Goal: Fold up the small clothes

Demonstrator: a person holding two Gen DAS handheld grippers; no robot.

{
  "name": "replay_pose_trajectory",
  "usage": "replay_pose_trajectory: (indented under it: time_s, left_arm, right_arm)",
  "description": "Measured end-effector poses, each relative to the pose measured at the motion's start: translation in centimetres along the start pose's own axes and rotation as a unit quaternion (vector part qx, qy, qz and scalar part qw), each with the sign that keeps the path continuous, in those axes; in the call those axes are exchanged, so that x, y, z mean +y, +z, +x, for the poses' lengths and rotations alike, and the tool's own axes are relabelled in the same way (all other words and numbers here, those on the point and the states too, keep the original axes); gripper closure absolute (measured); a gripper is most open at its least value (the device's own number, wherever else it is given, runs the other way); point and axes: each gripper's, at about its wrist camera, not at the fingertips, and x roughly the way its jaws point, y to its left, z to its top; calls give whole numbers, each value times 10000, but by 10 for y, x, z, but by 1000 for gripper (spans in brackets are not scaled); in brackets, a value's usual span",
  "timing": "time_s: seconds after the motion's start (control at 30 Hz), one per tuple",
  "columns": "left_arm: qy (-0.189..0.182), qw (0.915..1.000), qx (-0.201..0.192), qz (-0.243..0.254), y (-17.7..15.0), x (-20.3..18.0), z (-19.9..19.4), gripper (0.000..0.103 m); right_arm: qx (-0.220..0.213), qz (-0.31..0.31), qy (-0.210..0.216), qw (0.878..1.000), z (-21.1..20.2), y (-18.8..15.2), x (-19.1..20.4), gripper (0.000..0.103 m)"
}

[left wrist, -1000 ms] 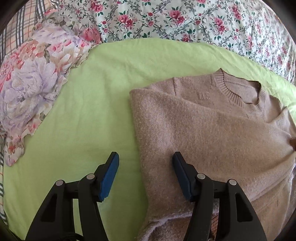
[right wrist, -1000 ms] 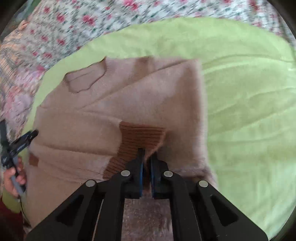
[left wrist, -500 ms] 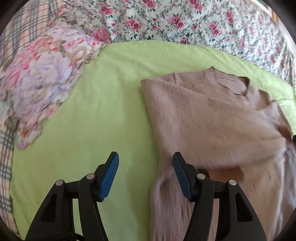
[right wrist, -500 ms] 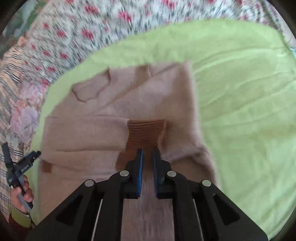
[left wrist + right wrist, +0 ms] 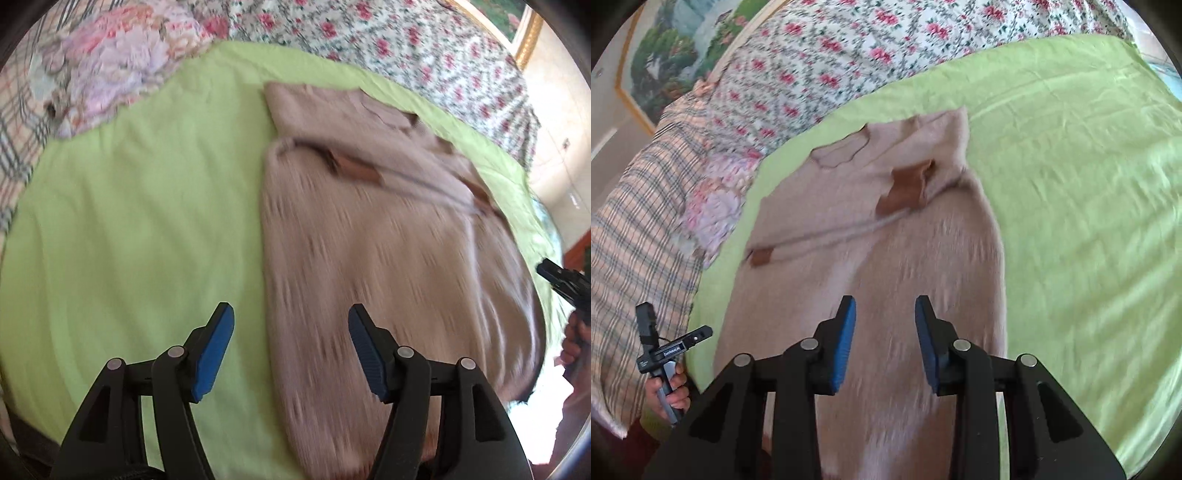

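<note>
On green sheet (image 5: 1071, 184), beige sweater (image 5: 886, 258)

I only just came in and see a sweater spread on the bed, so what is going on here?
A person with a gripper in each hand is folding a beige sweater that lies on a green sheet. Both sleeves are already folded across its body, with the brown cuffs on top. The right gripper has just been opening and has nothing between its pads. The left gripper is open and empty too, over the sweater's edge. Neither holds the sweater at this moment.
</note>
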Motion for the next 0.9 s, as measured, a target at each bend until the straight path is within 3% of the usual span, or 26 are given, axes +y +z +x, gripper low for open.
replay_pose_trajectory:
  time_s: [0.13,0.23,0.33,0.43,0.67,0.9]
  left_arm:
    - [-357,9986,380,-97,-44,2,1,37]
    - [-487,9984,275,-88,-66,-2,-5,35]
    - [-947,9948,372,-54,-81,-10,-7,36]
    - [-1062,9936,368,51,-91,-15,-5,37]
    - [-1405,9877,558,393,-102,-16,-4,37]
    - [-1440,9859,636,566,-104,-20,-4,37]
  right_arm:
    - [145,-2,230,9996,-16,-29,-4,68]
    - [228,96,281,9993,-31,-48,-14,68]
    - [369,226,378,9983,-43,-66,-25,68]
    - [599,217,411,9971,-49,-82,-33,68]
    - [822,265,1117,9900,-50,-113,-38,68]
    - [1027,72,1127,9883,-48,-127,-35,68]
